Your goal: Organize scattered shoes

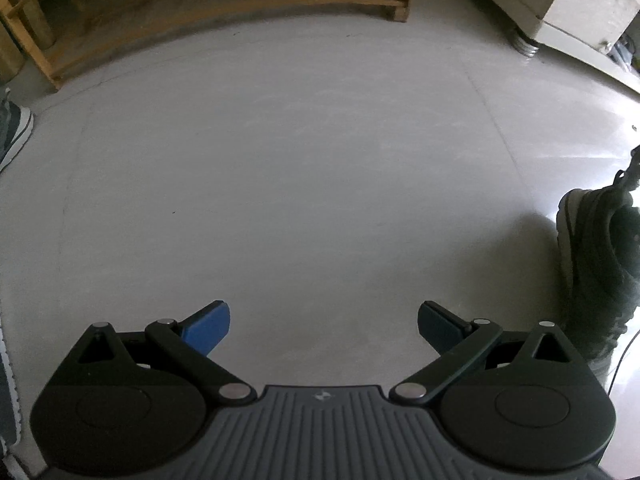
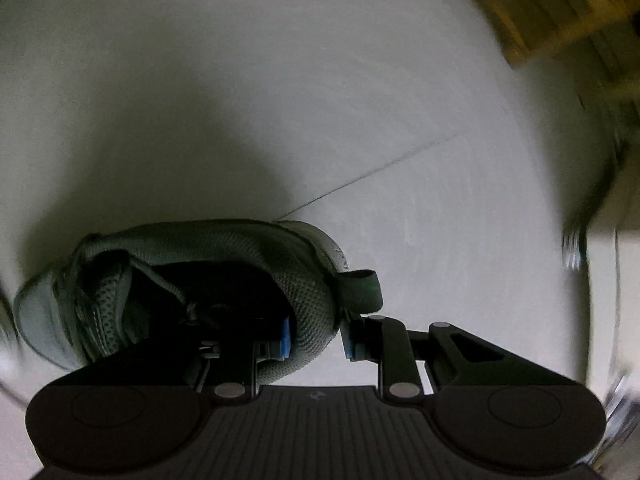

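Three shoes appear across the two wrist views: a grey mesh sneaker [image 2: 192, 280], a striped shoe [image 1: 12, 132] at the left edge, and a dark sneaker [image 1: 600, 264] at right, possibly the same grey one. One wooden rack [image 1: 224, 4]. Two grippers.

Both wrist views look steeply down, sharing the floor [image 1: 300, 160] and wooden rack [image 1: 240, 12].
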